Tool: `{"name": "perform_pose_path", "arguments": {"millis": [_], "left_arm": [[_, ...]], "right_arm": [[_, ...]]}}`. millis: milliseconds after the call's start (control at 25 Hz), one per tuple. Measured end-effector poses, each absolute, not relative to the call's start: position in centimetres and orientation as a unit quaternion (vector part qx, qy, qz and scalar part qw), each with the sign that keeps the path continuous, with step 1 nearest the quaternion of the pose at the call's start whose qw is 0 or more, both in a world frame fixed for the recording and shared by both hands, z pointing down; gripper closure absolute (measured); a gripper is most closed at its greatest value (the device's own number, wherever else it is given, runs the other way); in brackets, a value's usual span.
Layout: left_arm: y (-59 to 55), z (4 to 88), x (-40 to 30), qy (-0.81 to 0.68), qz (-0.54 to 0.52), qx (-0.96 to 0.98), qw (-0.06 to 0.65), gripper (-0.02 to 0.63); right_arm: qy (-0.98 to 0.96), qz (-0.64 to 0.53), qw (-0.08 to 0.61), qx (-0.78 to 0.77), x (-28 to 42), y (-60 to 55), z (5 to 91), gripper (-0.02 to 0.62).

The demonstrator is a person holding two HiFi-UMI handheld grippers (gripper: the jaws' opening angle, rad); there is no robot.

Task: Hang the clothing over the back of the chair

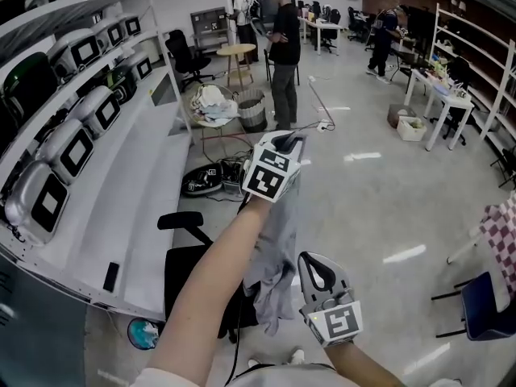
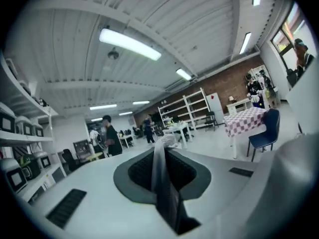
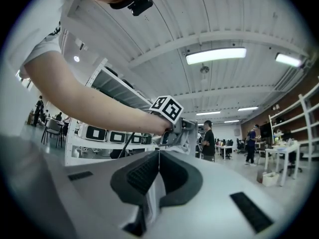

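A grey piece of clothing (image 1: 278, 248) hangs in the air from my left gripper (image 1: 290, 142), which is shut on its top at arm's length. In the left gripper view, a strip of the clothing (image 2: 164, 183) runs between the closed jaws of the left gripper (image 2: 162, 146). My right gripper (image 1: 310, 263) sits lower and nearer, at the garment's right edge. Its own view shows the right gripper (image 3: 159, 153) shut, with a pale fold of the clothing (image 3: 152, 198) pinched in it. A black office chair (image 1: 189, 268) stands below my left forearm, partly hidden by it.
White shelving (image 1: 121, 184) with several cased devices runs along the left. A person (image 1: 284, 51) stands ahead near a round wooden stool (image 1: 236, 55) and a basket (image 1: 252, 111). Cables lie on the floor. A checkered table (image 1: 504, 232) and a blue chair (image 1: 488, 301) are at the right.
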State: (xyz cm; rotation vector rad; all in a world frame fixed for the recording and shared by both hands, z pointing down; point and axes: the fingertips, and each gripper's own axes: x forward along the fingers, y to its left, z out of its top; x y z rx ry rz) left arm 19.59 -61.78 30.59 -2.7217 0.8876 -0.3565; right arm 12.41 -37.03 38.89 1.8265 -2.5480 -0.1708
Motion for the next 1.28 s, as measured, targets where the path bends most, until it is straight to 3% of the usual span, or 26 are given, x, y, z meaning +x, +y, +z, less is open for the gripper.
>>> {"name": "perform_pose_path", "arguments": {"millis": [80, 120, 160, 200, 280, 520, 680, 760, 920, 1280], "left_arm": [[-61.3, 32.4, 19.9, 0.282, -0.161, -0.940, 0.105, 0.578], [-61.0, 33.0, 19.9, 0.273, -0.175, -0.941, 0.100, 0.544], [-60.7, 33.4, 19.9, 0.266, -0.187, -0.941, 0.097, 0.459], [-60.5, 33.8, 19.9, 0.260, -0.195, -0.941, 0.092, 0.414], [-59.9, 34.3, 19.5, 0.249, -0.208, -0.943, 0.077, 0.382], [-57.3, 36.3, 17.3, 0.213, -0.252, -0.942, 0.052, 0.347], [-53.6, 34.0, 14.6, 0.257, -0.173, -0.947, 0.087, 0.347], [-50.5, 32.6, 12.8, 0.294, -0.121, -0.941, 0.116, 0.353], [-44.0, 31.7, 9.8, 0.316, -0.053, -0.938, 0.132, 0.575], [-34.2, 38.8, 0.0, 0.423, 0.067, -0.904, -0.010, 0.598]], "right_arm": [[-0.813, -0.053, -0.002, 0.580, 12.4, -37.0, 39.1, 0.578], [-0.814, -0.052, -0.004, 0.578, 12.3, -37.0, 39.2, 0.578], [-0.816, -0.053, -0.006, 0.576, 12.3, -36.9, 39.2, 0.578], [-0.817, -0.053, -0.008, 0.574, 12.2, -36.9, 39.2, 0.578], [-0.819, -0.054, -0.011, 0.572, 11.9, -36.7, 39.2, 0.578], [-0.823, -0.053, -0.018, 0.566, 11.0, -36.3, 39.0, 0.578], [-0.824, -0.051, -0.020, 0.564, 10.4, -35.4, 39.3, 0.578], [-0.824, -0.049, -0.018, 0.565, 10.1, -35.0, 39.5, 0.578], [-0.822, -0.043, -0.019, 0.567, 9.2, -33.7, 40.1, 0.578], [-0.834, -0.023, -0.004, 0.552, 7.7, -30.6, 42.7, 0.578]]}}
